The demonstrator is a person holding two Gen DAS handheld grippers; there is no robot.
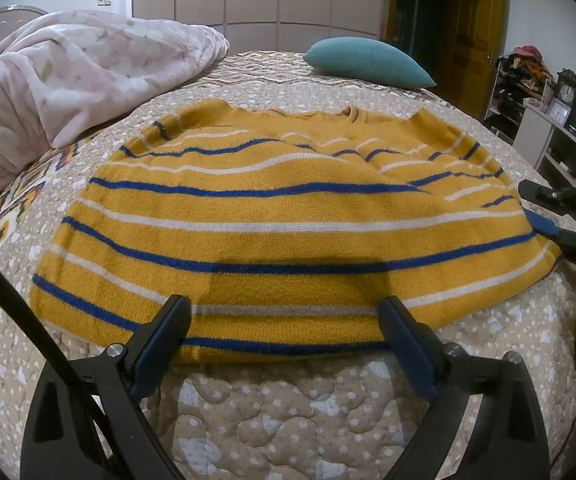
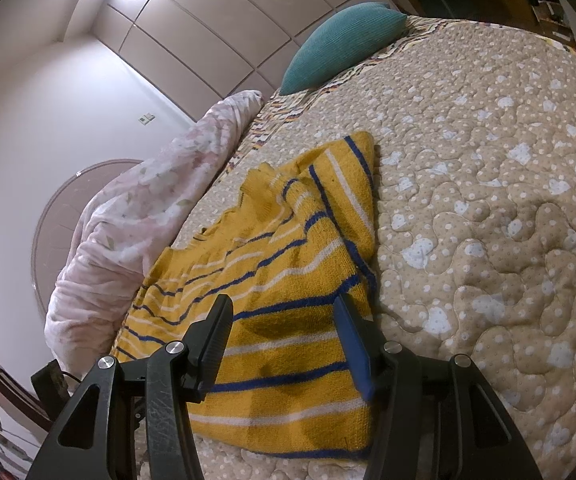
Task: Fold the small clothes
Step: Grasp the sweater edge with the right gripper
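A small yellow sweater (image 1: 272,216) with blue and white stripes lies spread flat on the quilted bedspread (image 1: 280,420), sleeves folded in, neckline at the far side. My left gripper (image 1: 286,308) is open and empty, its fingers just over the sweater's near hem. My right gripper (image 2: 282,308) is open and empty, hovering over the sweater (image 2: 288,300) near its right edge. In the left wrist view the right gripper (image 1: 543,212) shows at the sweater's right edge, with the hand that holds it.
A bunched pink floral blanket (image 1: 68,80) lies at the far left of the bed. A teal pillow (image 1: 367,60) sits at the far side. Shelves and a clock (image 1: 565,92) stand right of the bed. Bare quilt (image 2: 487,200) stretches right of the sweater.
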